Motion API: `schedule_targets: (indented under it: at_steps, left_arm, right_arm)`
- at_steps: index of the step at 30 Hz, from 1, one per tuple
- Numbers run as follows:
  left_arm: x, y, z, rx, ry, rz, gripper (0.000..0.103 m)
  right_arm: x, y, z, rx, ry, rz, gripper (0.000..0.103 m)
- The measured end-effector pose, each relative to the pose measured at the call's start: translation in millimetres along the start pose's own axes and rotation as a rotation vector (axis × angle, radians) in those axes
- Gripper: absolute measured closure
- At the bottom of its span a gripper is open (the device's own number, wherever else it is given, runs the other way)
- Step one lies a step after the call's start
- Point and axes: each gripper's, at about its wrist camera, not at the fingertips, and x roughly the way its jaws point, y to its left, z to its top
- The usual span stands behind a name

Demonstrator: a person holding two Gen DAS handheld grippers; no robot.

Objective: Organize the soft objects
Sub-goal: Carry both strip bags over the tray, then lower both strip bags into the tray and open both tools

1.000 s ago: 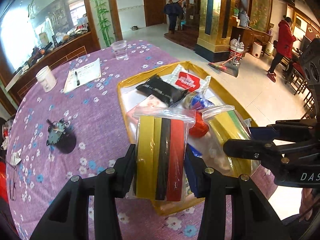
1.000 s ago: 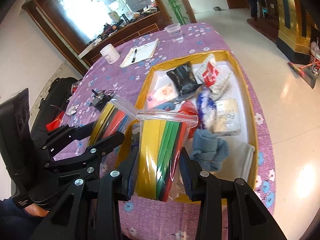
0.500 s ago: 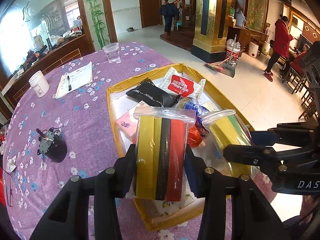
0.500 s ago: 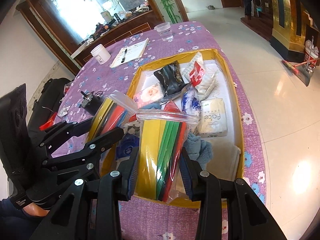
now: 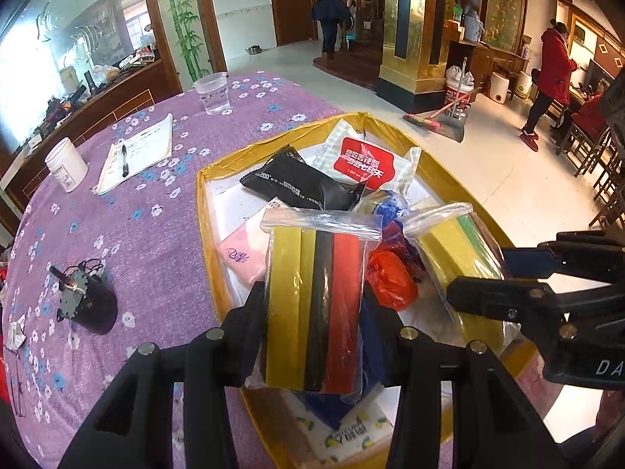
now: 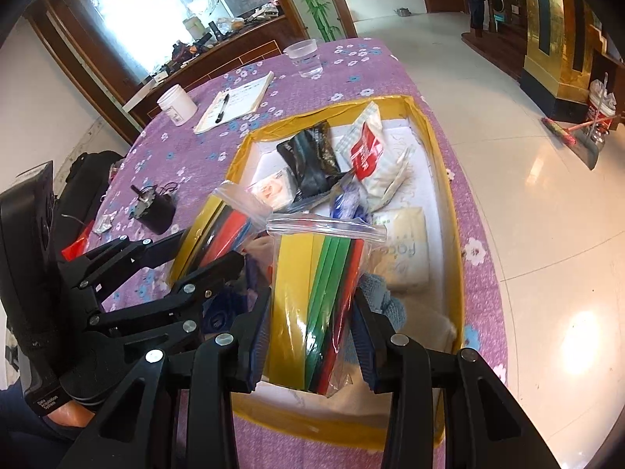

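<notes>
Left wrist view: the left gripper (image 5: 314, 312) has its fingers clamped on one zip bag of coloured strips (image 5: 314, 305), held upright above the near end of a yellow tray (image 5: 205, 211) on the purple-clothed bench (image 5: 129, 211). The slick plastic could slide out of the grip and drop onto the pile. One black packet (image 5: 297, 189), one red-labelled packet (image 5: 361, 162) and one pink pack (image 5: 244, 256) lie below.

Right wrist view: the right gripper (image 6: 312, 332) is clamped on a second zip bag (image 6: 316, 305) over the same tray. The two bags hang close together and could snag. One tissue pack (image 6: 406, 254); one grey cloth (image 6: 384, 305), possibly a sock.
</notes>
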Motion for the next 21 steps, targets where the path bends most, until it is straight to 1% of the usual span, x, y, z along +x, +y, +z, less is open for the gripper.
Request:
schedule_targets:
  at_steps: [5, 13, 21]
  left_arm:
    - [16.5, 0.4, 7.0, 0.0, 0.014, 0.005, 0.059]
    - [43.2, 2.7, 17.9, -0.014, 0.035, 0.006, 0.059]
    - [65.5, 8.7, 24.5, -0.04, 0.057, 0.001, 0.059]
  right_arm:
    - [15.4, -7.0, 11.4, -0.009, 0.015, -0.031, 0.062]
    - [43.1, -14.1, 41.3, -0.03, 0.031, -0.074, 0.062]
    - [71.4, -19.7, 65.6, -0.035, 0.055, -0.096, 0.062]
